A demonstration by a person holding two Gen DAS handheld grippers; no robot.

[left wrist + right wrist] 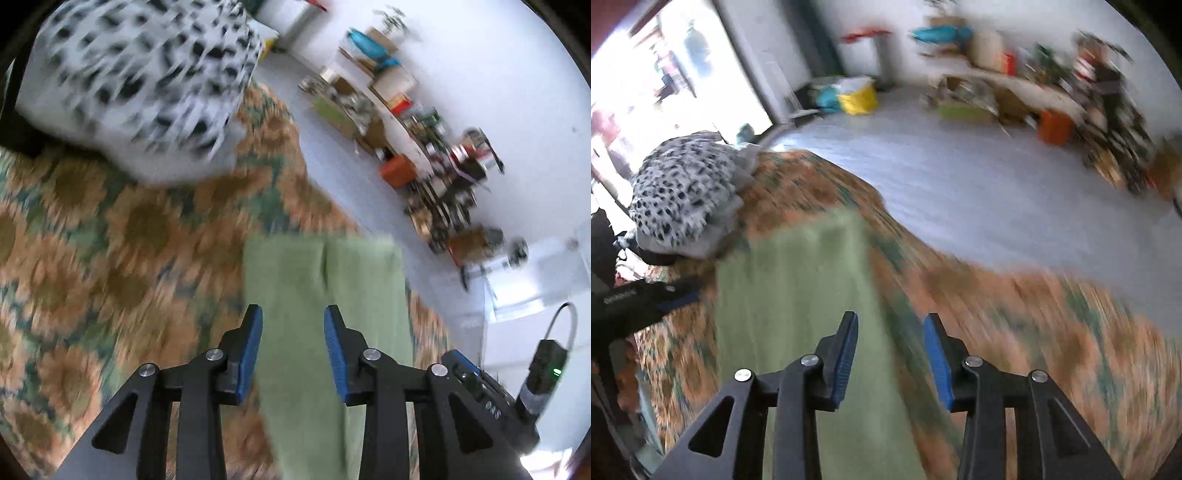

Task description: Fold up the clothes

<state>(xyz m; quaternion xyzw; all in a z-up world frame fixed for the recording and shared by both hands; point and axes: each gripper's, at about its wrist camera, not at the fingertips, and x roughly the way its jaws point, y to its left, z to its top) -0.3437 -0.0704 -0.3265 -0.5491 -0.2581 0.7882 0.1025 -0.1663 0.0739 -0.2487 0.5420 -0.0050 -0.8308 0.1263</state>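
- A green garment (325, 295) is seen lying flat as a long folded strip on a sunflower-patterned bedspread (110, 258), running from lower centre of the left wrist view up to mid-frame, where its far edge lies near the bed's edge.
- The left claw (293, 350) is held partly open above the strip; nothing is gripped, and the cloth is seen below the gap rather than pinched by the blue pads.
- The right claw (891, 356) is likewise partly open and empty, positioned over the strip's right-hand edge in the lower centre of the right wrist view.
- A pile of spotted black-and-white fabric (683, 195) is seen in the upper left of the left wrist view, apart from the green piece.
- The garment is judged to be light, soft and limp: it would sag and crease if lifted by one point, and slide little on the bedspread.
- A hold is best taken at the two near corners, through all layers at once, so the fold is not pulled apart.
- Both views are blurred, so fine seams cannot be told.
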